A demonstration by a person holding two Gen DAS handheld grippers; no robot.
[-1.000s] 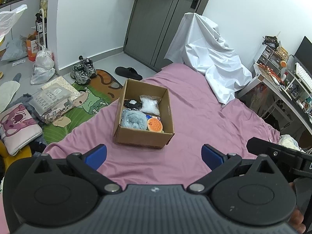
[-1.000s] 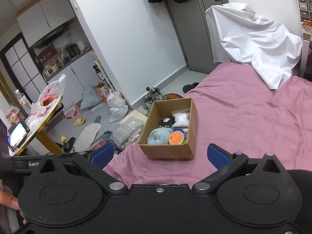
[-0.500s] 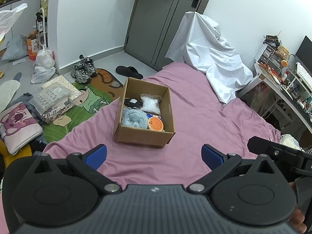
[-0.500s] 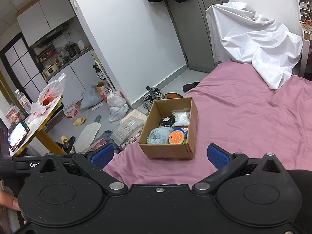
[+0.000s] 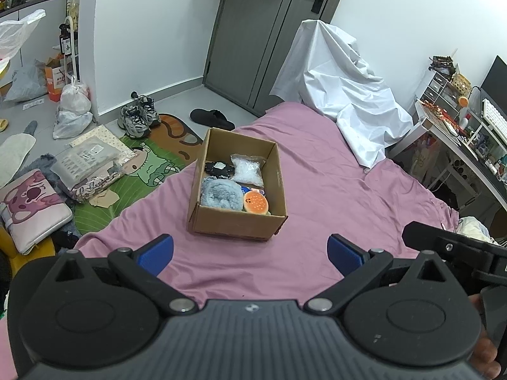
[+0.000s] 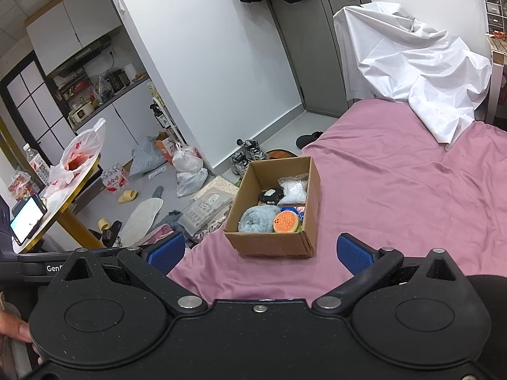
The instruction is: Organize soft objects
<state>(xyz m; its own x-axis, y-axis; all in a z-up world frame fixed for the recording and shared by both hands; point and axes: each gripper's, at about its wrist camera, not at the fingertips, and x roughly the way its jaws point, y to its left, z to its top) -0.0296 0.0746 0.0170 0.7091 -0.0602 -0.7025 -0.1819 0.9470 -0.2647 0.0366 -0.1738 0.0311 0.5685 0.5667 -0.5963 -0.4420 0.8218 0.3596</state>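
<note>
A cardboard box stands on the pink bed sheet. Inside lie a fluffy blue-grey bundle, an orange burger-shaped squishy, a clear bag of white bits and a black item. My left gripper is open and holds nothing, well short of the box. My right gripper is open too, with nothing between its blue pads, just before the box's near wall.
A white sheet drapes over something at the bed's far end. On the floor to the left lie sneakers, a slipper, a green mat and bags. A cluttered desk stands on the right, a round table on the left.
Both cameras have drifted slightly, so the box sits a little higher in the views. Both grippers remain open and nothing in the box has moved.
</note>
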